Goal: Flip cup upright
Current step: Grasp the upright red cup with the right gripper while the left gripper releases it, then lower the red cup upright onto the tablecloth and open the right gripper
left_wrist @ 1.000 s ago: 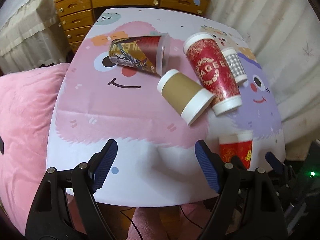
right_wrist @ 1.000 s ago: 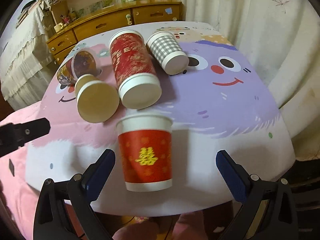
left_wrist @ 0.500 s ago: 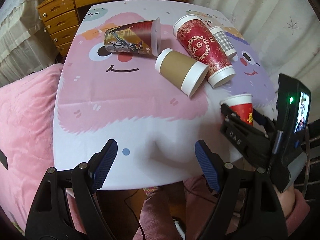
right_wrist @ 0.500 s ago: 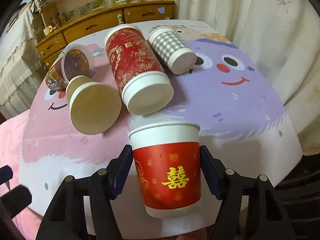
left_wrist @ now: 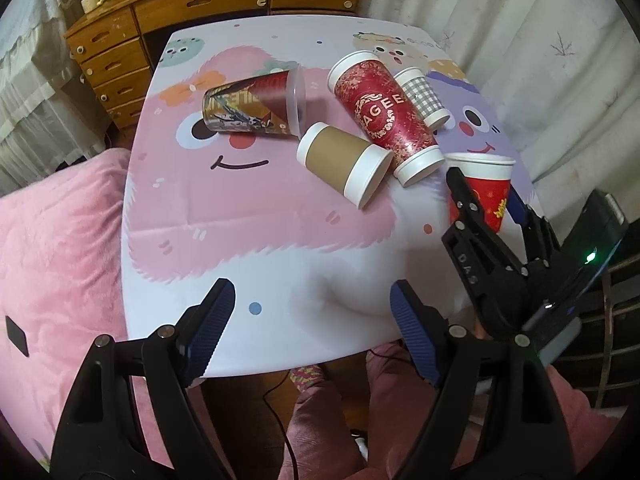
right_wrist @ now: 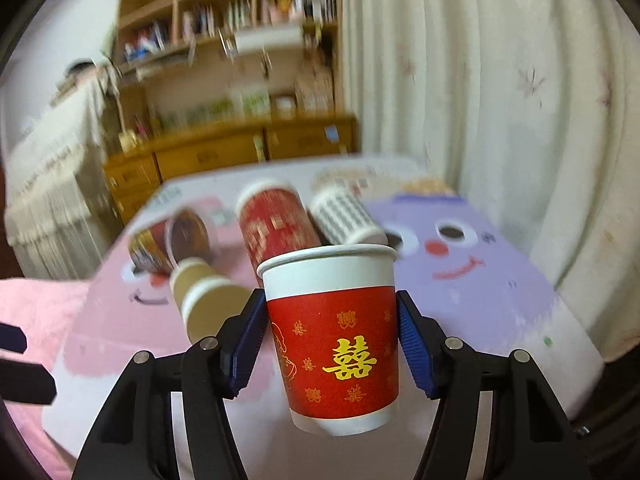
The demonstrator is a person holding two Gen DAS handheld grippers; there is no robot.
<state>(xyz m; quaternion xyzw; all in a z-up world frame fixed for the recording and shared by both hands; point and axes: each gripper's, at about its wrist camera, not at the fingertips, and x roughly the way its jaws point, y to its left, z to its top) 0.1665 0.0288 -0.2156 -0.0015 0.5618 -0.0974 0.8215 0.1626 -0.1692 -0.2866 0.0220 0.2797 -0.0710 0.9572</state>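
While the right gripper [right_wrist: 332,344] clamps it between both blue pads, the red cup [right_wrist: 334,336] sits mouth-up at the near right corner of the table [left_wrist: 248,248]. Beyond the cup lie a brown cup [left_wrist: 344,160] and a tall red cup [left_wrist: 386,116], both on their sides. The left gripper [left_wrist: 312,328] hovers wide apart, holding nothing.

Right wrist view motion-blurred: shelf [right_wrist: 248,20] contents, lying cups' prints unreadable; red cup [left_wrist: 490,196] half hidden behind right gripper [left_wrist: 486,200] in left view
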